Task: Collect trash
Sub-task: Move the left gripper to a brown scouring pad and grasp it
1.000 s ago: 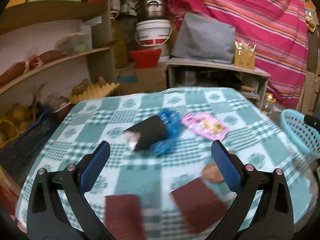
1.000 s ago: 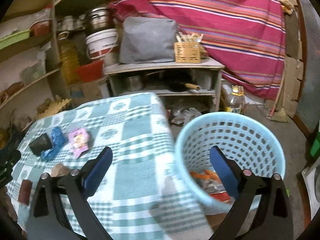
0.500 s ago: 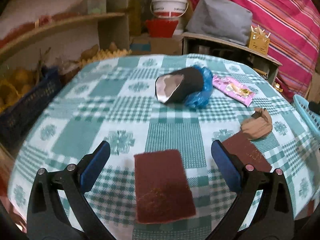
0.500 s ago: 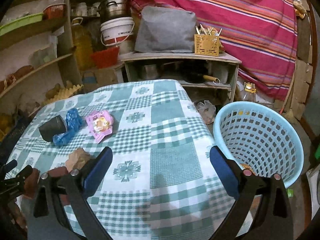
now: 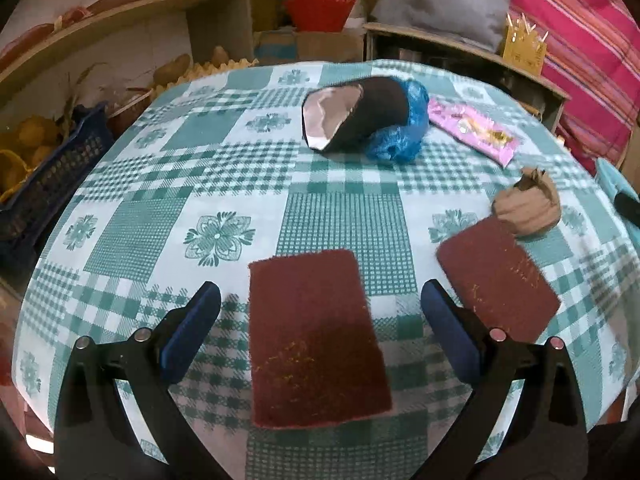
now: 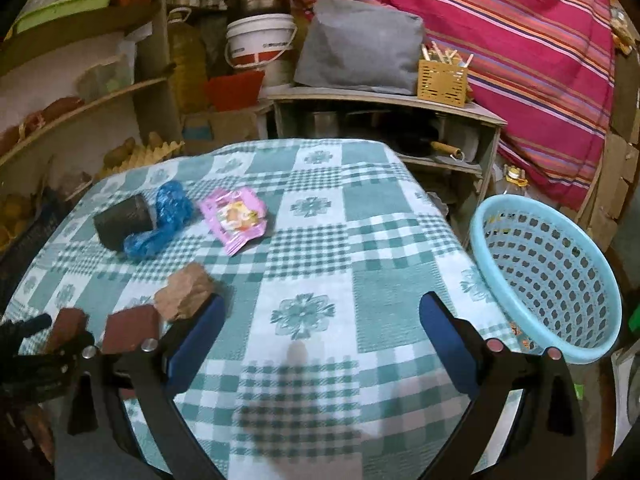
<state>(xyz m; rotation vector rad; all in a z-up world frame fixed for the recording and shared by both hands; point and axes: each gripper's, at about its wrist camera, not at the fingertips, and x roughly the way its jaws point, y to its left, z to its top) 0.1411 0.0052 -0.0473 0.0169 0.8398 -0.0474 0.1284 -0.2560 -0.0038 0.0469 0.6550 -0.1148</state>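
Note:
My left gripper (image 5: 320, 300) is open and empty, its fingers either side of the near maroon scouring pad (image 5: 316, 336) on the checked tablecloth (image 5: 160, 232). A second maroon pad (image 5: 498, 278) lies to its right, beside a crumpled brown paper (image 5: 526, 210). Further back lie a black cup with foil lining (image 5: 352, 118), a blue plastic bag (image 5: 400, 136) and a pink wrapper (image 5: 472, 130). My right gripper (image 6: 320, 320) is open and empty above the cloth (image 6: 376, 272). The same brown paper (image 6: 186, 296), pink wrapper (image 6: 234, 220) and blue bag (image 6: 164, 220) show there.
A light blue perforated basket (image 6: 548, 280) stands off the table's right edge. Wooden shelves with produce (image 5: 100, 28) line the left. A low shelf unit (image 6: 384, 120) with a grey bag, a white bucket (image 6: 260, 44) and a striped curtain stand behind.
My left gripper has dropped and moved forward so the near maroon pad now lies between its fingers. My right gripper has swung left from the basket to over the table.

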